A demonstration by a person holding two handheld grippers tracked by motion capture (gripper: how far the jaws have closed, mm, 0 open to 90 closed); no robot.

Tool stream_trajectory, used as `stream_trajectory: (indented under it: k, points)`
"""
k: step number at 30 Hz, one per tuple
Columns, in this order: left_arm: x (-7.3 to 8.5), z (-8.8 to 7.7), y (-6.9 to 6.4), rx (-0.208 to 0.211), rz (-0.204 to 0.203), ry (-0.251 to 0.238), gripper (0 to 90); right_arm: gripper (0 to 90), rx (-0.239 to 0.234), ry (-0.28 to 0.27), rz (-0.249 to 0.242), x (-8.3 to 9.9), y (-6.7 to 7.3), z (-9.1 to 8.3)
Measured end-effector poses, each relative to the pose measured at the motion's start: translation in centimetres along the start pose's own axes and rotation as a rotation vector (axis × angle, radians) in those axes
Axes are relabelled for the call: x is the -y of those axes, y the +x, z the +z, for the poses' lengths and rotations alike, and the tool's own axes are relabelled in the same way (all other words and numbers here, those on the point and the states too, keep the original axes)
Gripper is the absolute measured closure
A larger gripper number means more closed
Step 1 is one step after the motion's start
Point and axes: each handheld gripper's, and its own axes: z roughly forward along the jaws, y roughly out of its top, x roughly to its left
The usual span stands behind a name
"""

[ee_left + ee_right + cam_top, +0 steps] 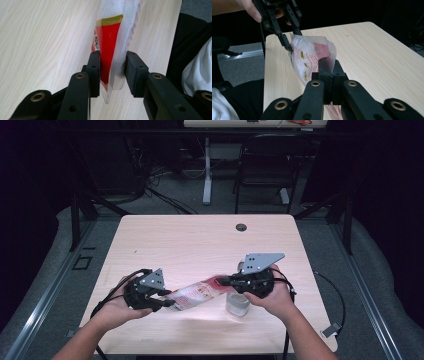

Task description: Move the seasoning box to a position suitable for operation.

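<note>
I have a bag (197, 293) stretched between my two grippers, lifted over the near half of the table (200, 240). A small clear cup (237, 303) stands on the wood just under my right gripper (226, 281), right below that end of the bag; I cannot tell whether anything is in it. Farther off, a dark round hole (241, 227) sits near the far edge of the table, well away from the work. Beyond the table stand a chair (265, 165) and a white desk leg (207, 170) on the grey floor.

The bag is clear plastic with red and white print. In the right gripper view it bulges with something white inside (312, 56).

My left gripper (112, 67) has its jaws at a middling width, pads (94, 65) pressed on either side of the bag's puffed end (110, 42). My right gripper (329, 71) is clamped fully together on the thin edge of the other end.
</note>
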Motion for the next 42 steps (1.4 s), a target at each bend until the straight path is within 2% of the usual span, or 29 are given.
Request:
stream_trajectory:
  k: [8, 24, 42]
  points:
    - [-0.8, -0.7, 0.1, -0.005, 0.019, 0.005, 68.4, 90.0, 0.011, -0.040, 0.021, 0.7, 0.0, -0.5]
    - [-2.3, -1.8, 0.8, 0.000, 0.028, -0.007, 69.8, 90.0, 0.026, -0.108, 0.077, 1.9, -0.6, -1.3]
    - [-3.6, -2.4, 1.3, 0.005, 0.045, 0.008, 70.4, 90.0, 0.037, -0.130, 0.096, 2.5, -0.9, -1.9]
